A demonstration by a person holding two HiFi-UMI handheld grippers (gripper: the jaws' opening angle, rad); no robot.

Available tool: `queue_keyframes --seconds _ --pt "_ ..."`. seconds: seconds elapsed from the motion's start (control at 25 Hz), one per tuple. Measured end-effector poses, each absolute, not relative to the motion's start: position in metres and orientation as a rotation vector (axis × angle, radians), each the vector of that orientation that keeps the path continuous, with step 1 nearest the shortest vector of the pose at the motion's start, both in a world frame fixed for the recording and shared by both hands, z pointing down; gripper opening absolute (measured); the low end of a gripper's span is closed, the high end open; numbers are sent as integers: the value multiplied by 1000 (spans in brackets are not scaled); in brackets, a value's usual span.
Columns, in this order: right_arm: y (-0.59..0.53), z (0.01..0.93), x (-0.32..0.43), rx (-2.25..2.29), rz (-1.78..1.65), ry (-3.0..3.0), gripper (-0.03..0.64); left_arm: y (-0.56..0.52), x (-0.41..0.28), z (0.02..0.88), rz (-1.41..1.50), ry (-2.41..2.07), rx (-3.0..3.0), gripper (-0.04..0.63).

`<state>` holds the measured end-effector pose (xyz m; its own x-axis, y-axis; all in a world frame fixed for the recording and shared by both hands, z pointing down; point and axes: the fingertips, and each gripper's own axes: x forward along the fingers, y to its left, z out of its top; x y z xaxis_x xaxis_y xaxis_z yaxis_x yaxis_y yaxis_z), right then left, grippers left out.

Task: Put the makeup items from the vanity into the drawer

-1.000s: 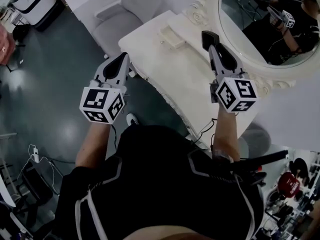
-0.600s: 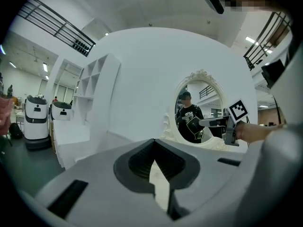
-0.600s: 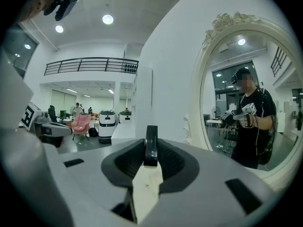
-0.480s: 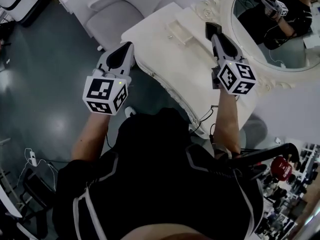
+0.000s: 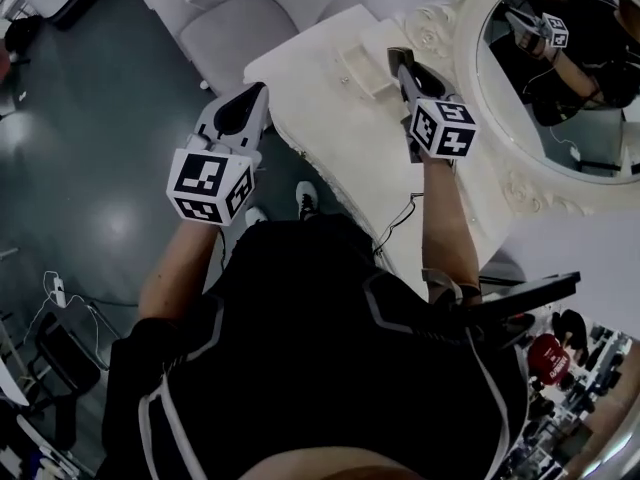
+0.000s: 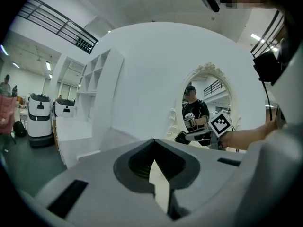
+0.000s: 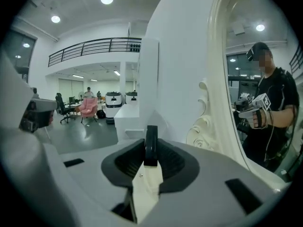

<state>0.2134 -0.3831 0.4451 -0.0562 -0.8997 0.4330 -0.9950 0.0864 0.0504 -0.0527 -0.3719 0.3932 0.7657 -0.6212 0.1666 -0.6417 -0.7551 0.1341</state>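
Observation:
My right gripper (image 5: 404, 68) is shut on a thin flat black makeup item (image 5: 397, 55), seen edge-on between the jaws in the right gripper view (image 7: 151, 145). It hovers over the white vanity top (image 5: 330, 133), just right of a small white drawer box (image 5: 366, 68) with a little knob. My left gripper (image 5: 254, 94) hangs off the vanity's left edge over the floor. Its jaws meet at the tips with nothing between them (image 6: 153, 143). No other makeup items are visible on the vanity top.
An oval mirror in an ornate white frame (image 5: 500, 158) stands at the back of the vanity and reflects the person. A pale upholstered chair (image 5: 240, 28) sits beyond the vanity's left end. A cable (image 5: 398, 223) hangs at the vanity's near edge.
The right gripper has moved forward and down with the black item, ending beside the small drawer box. The left gripper has shifted slightly forward and lower.

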Motion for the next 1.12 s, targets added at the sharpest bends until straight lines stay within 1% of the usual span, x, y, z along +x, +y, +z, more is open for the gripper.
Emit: queue_keyframes --seconds 0.52,1.12 --pt "-438 539 219 1626 482 -1987 91 -381 -43 412 268 -1124 2678 3" --pt "-462 621 211 1408 567 -1913 92 -391 -63 419 325 -1270 2616 3"
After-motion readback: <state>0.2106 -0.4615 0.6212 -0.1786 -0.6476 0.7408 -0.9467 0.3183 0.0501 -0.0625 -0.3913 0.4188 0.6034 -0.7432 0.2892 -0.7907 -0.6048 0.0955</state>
